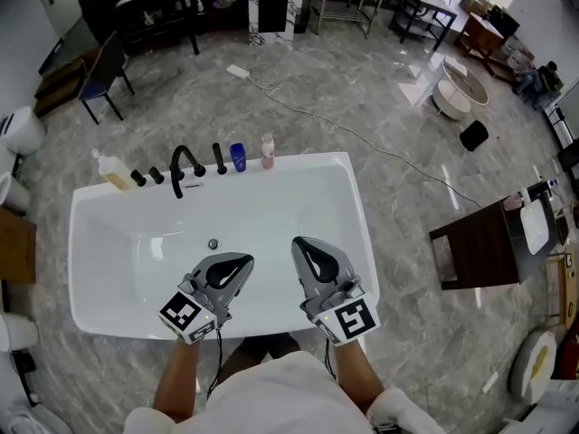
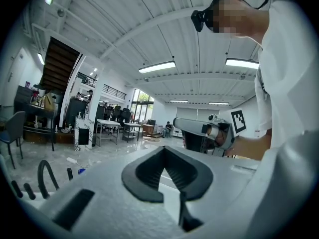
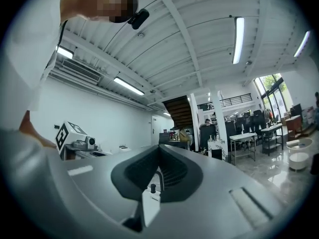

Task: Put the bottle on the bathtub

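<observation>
While left gripper and right gripper clench ribbed fingers empty, slim pink bottle tops glossy bathtub.

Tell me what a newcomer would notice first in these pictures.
The big white bathtub fills the middle of the head view, standing on a grey marbled floor. The left claw and right claw hover over its near rim, both shut and empty. On the far rim stand a black faucet, a blue bottle and a pink bottle, with a yellowish bottle at the left corner.
</observation>
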Demonstrator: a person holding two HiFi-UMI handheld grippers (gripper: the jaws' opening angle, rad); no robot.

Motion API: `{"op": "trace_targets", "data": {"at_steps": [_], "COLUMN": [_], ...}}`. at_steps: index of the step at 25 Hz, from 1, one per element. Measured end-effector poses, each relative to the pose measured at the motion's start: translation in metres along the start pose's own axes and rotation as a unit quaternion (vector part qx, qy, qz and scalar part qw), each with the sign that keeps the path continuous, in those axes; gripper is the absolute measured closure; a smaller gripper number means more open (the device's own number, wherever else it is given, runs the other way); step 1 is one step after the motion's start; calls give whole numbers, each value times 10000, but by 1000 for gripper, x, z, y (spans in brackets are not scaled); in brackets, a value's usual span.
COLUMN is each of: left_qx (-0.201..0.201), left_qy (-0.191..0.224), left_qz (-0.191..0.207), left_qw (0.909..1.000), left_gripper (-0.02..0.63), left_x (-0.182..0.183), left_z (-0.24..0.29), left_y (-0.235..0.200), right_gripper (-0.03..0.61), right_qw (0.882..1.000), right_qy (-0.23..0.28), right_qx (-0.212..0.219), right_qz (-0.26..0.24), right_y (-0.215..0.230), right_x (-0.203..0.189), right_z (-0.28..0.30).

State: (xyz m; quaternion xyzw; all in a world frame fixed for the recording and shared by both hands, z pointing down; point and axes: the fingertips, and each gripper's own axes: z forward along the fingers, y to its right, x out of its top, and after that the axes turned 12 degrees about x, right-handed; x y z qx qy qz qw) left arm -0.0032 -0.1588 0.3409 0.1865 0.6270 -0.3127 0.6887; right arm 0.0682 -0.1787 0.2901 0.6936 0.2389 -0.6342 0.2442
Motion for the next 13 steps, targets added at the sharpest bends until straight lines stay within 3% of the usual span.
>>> {"op": "trace_targets", "data": {"at_steps": [13], "left_qx": [17], "left_qy": [100], "left_qz": [7], "left_qw": [9999], "left_gripper": [612], "left_x": [2], "left_z": [2], "left_y": [1], "right_gripper": [574], "right_qw": [9998], "right_qy": [-149], "right_qx": [95], "right_qz": [106], "right_y": [-3], "right_x": [-10], "right_z": [6]}}
